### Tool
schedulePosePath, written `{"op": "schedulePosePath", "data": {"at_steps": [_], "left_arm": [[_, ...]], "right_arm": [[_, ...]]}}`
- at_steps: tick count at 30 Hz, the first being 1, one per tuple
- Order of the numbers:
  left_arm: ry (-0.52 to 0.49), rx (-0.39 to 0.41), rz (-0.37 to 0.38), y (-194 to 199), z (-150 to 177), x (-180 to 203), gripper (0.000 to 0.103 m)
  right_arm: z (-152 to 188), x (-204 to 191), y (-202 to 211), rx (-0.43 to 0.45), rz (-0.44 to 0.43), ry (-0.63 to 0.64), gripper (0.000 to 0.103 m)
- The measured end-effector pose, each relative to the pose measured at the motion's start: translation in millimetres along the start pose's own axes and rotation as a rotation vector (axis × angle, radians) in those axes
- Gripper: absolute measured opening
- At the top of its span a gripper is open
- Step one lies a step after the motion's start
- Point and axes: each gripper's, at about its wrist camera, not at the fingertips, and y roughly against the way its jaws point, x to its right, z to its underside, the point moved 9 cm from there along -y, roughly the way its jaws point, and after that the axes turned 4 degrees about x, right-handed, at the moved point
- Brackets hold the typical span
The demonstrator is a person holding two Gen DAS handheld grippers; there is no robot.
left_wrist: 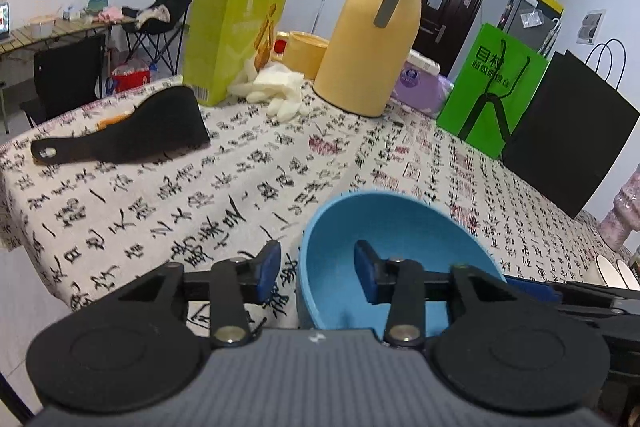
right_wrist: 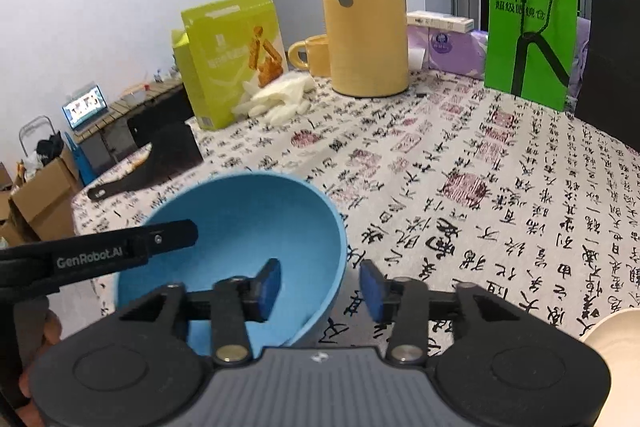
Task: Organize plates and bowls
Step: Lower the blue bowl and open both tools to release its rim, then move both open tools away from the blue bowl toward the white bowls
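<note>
**Both grippers straddling the blue bowl's rim, pads clear of it**

Left gripper point(left_wrist: 316, 269): jaws part-way open, gripping nothing. One blue pad outside the near-left wall of the round, matte blue plastic bowl point(left_wrist: 400, 247), the other inside the basin; a visible gap to the wall on each side, so no pinch. Right gripper point(right_wrist: 320, 285): the mirror of that, jaws part-way open on the opposite wall, left pad inside the bowl point(right_wrist: 244, 227), right pad out over the cloth, rim passing between without contact as far as can be told. No hold on either side.

Probable reason for the pose: two-sided rim grip, each wall taken from its own side so the bowl stays level when carried; now slack, likely because the bowl sits on the cloth and needs no support. Whether set down or about to be taken: cannot tell.

Bowl upright, mouth facing up, empty, resting near the front edge of the table covered by a white cloth printed with black calligraphy point(left_wrist: 248, 163). Round, so no long axis to speak of; only axis vertical.

Further out: cream rim of another dish point(right_wrist: 616, 335) at the right, near the bowl, likely the next stacking partner. Well behind: black flat spatula-like tool point(left_wrist: 132, 131), yellow thermos jug with grey handle point(left_wrist: 372, 39), lime-green snack box point(left_wrist: 228, 27), bright green paper bag point(left_wrist: 488, 91).
</note>
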Motion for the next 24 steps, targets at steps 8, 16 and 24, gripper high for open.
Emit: {"op": "schedulePosePath", "data": {"at_steps": [8,16,24], "left_arm": [[-0.007,0.06,0.003,13,-9,-2,0.071],[-0.021,0.16,0.059,39,-17,1,0.103],[-0.032,0.228,0.034,56,-21,0,0.103]], "right_arm": [[-4,6,18,0.052,-0.025,-0.026,0.088],[1,18,31,0.073,-0.027,-0.07,0.103],[6,29,49,0.111,-0.009,-0.089,0.103]]}}
